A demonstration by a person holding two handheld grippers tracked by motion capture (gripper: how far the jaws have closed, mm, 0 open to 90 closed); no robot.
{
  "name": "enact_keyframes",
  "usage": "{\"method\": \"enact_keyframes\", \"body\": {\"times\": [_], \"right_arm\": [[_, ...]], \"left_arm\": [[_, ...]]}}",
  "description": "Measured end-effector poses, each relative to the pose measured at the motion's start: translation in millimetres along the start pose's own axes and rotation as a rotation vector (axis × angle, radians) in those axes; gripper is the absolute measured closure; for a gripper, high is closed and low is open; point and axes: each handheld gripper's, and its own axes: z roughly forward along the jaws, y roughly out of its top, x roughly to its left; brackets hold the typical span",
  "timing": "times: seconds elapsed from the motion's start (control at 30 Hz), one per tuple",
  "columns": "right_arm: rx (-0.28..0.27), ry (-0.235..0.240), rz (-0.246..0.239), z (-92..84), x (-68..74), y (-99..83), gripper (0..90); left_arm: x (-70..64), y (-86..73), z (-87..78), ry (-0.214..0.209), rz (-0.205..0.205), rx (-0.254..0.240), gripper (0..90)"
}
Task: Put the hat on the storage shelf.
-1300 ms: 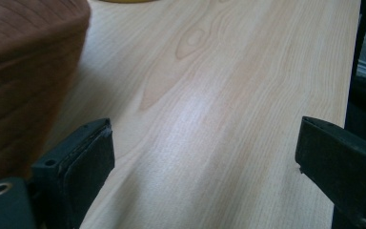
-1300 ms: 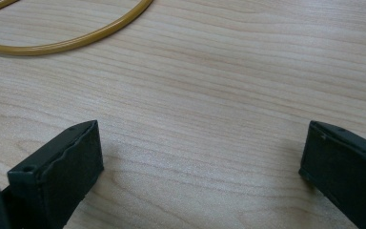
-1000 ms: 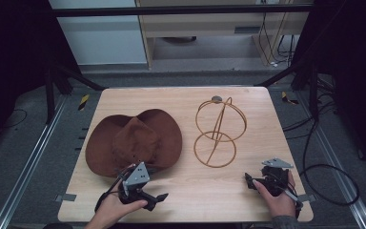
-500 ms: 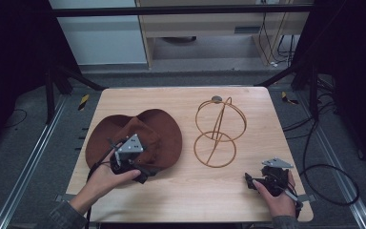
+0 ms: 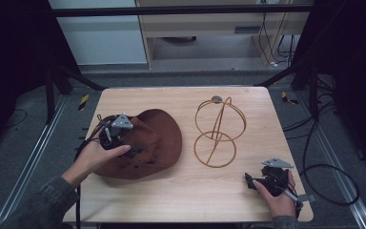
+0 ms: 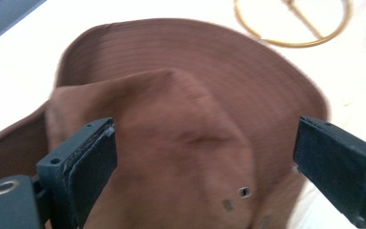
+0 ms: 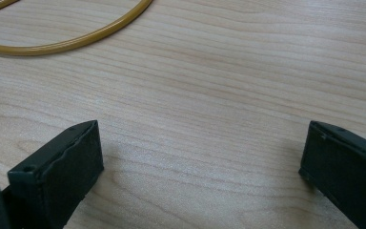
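- The left gripper (image 5: 132, 151) hovers over the hat (image 5: 159, 138), jaws spread wide and holding nothing.
- In the left gripper view the hat (image 6: 190, 129) lies straight ahead, its crown between and just beyond the two jaws, the brim curving past them on both sides.
- The crown's crease runs roughly along the gripper's line of sight, so a pinch would probably close across it.
- The left hand is far nearer; the right gripper (image 5: 253, 182) rests well apart on the table (image 5: 190, 200), jaws also wide and empty.
- Hat: brown, soft, ribbed felt, small eyelets.
- Stand (image 5: 218, 133): thin golden wire hoops, rigid, beyond the hat's brim.
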Motion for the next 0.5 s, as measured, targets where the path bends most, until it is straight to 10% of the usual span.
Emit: {"method": "enact_keyframes", "body": {"times": [0.5], "right_arm": [[-0.001, 0.001, 0.000, 0.0, 0.0, -0.1, 0.7]], "left_arm": [[41.9, 1.3, 7.7, 0.044, -0.117, 0.042, 5.6]]}}
